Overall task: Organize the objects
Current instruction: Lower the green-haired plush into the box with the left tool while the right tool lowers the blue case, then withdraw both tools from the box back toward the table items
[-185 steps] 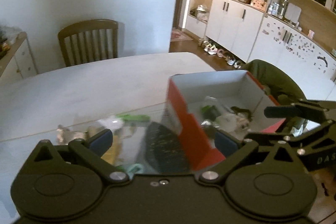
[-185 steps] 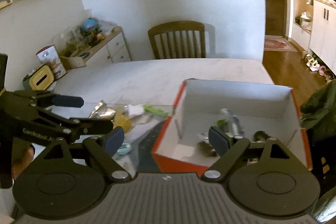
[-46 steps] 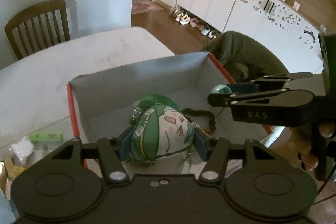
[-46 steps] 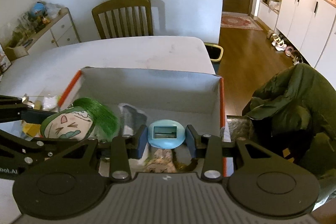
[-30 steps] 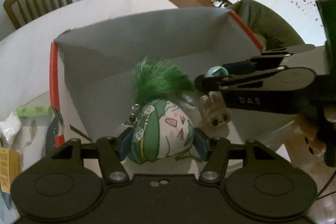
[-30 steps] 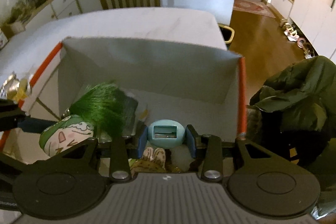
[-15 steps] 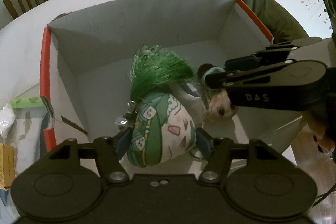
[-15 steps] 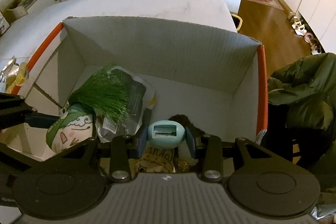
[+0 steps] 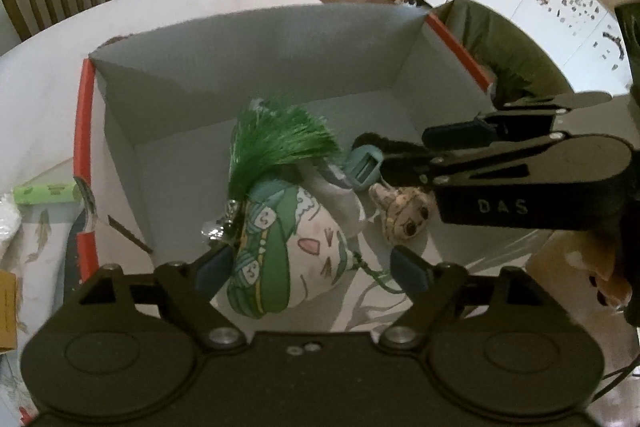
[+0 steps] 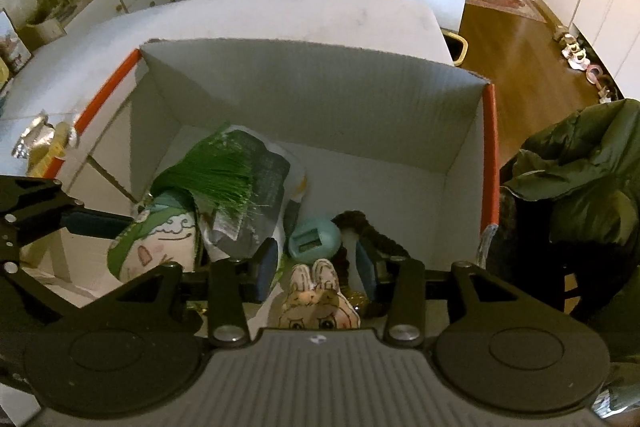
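Inside the cardboard box (image 9: 256,75) on the bench (image 9: 48,67), the left hand-held gripper (image 9: 308,267) stood wide around the green-haired plush (image 9: 288,247), apparently releasing it there. From the right wrist, the right hand-held gripper (image 10: 316,263) gaped; the blue timer (image 10: 314,239) lay loose beyond the bunny keychain (image 10: 316,303).

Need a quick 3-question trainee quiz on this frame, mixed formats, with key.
1. True or false: the right gripper is clamped on the teal gadget.
2. Where does the green-haired plush lie? A: on the table. B: inside the box. C: on the chair.
3. Fill in: the left gripper is ___.

Key: 1 false, the gadget lies free in the box ahead of open fingers; 2 B; 3 open.
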A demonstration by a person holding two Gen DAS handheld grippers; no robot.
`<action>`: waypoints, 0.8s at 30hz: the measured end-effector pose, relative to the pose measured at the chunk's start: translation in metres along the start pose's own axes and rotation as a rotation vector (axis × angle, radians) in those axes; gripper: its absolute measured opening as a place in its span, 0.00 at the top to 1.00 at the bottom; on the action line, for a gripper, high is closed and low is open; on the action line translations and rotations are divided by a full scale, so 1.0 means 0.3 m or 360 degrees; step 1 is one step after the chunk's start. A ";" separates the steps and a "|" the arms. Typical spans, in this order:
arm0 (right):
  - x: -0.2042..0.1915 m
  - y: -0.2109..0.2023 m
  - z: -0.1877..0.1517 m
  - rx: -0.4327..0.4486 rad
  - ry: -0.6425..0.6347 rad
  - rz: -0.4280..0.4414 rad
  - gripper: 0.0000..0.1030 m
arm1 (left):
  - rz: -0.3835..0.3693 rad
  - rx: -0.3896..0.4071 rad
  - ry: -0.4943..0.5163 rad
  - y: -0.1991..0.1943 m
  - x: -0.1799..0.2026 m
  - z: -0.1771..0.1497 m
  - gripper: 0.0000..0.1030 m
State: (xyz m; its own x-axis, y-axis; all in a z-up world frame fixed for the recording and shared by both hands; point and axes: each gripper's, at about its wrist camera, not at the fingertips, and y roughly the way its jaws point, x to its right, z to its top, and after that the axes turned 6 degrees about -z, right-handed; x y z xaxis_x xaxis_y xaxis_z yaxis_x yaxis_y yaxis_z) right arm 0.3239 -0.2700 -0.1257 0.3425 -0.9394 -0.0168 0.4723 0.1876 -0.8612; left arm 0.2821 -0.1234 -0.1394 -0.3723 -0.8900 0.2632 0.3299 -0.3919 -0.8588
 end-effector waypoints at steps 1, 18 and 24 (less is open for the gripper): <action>0.002 -0.010 -0.002 0.0010 0.0004 0.0004 0.57 | -0.0011 0.0016 -0.0005 -0.011 -0.001 -0.001 0.17; 0.006 -0.245 -0.035 0.0239 0.0122 0.0039 0.46 | -0.0061 0.0267 0.0026 -0.244 0.017 -0.041 0.07; -0.029 -0.321 -0.063 0.0305 0.0143 0.0037 0.45 | -0.0067 0.0387 0.0029 -0.345 0.008 -0.077 0.07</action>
State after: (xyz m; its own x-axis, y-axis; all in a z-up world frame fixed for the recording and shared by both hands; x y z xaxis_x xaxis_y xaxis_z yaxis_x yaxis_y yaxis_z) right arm 0.2602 -0.2853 -0.0523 0.2853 -0.9544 -0.0879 0.6142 0.2525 -0.7477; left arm 0.2271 -0.0795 -0.0598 -0.4048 -0.8683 0.2867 0.5119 -0.4751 -0.7157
